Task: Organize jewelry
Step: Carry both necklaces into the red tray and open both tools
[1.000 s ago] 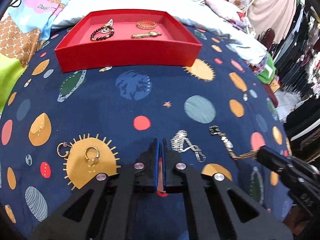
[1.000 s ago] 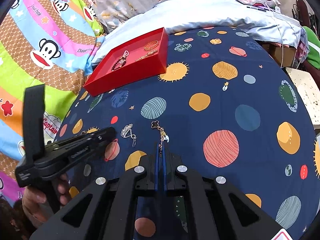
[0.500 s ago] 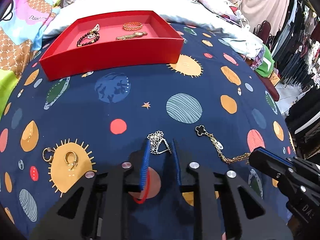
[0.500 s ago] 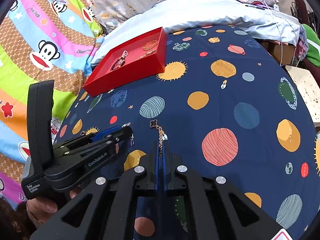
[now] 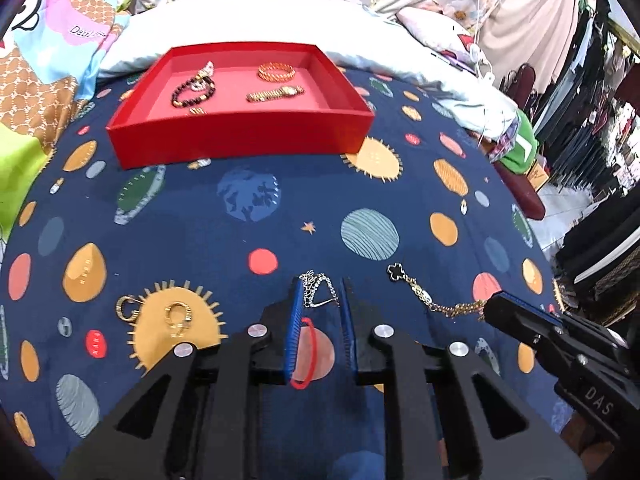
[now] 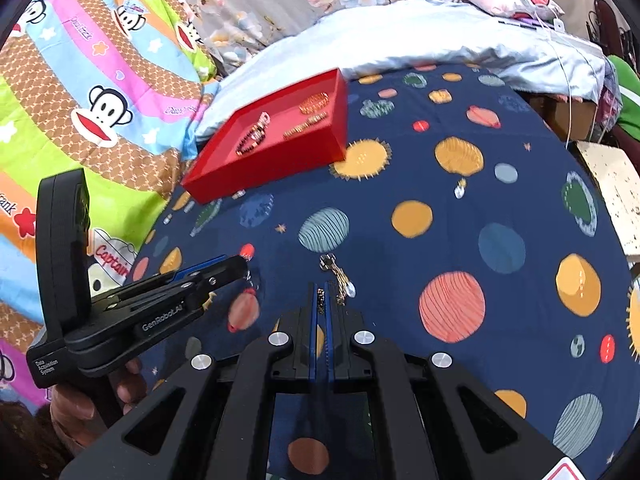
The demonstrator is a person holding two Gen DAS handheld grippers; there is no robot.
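Note:
A red tray (image 5: 240, 136) at the far side of the navy planet-print cloth holds a bead bracelet (image 5: 191, 92), a gold bangle (image 5: 277, 72) and a gold watch (image 5: 275, 93). My left gripper (image 5: 322, 286) is open, its jaws on either side of a silver bracelet (image 5: 318, 288) on the cloth. A gold chain with a black clover (image 5: 428, 294) lies to its right. My right gripper (image 6: 320, 292) is shut on the end of that gold chain (image 6: 338, 276). Two gold earrings (image 5: 176, 316) lie at the left.
The tray also shows in the right wrist view (image 6: 276, 140). A white pillow (image 5: 260, 16) lies behind it, and colourful bedding (image 6: 80, 80) at the left. Clothes racks (image 5: 592, 128) stand past the bed's right edge.
My left gripper has opened and moved forward, and its jaws now stand on either side of the silver bracelet. My right gripper has stayed shut on the gold chain, hardly moving.

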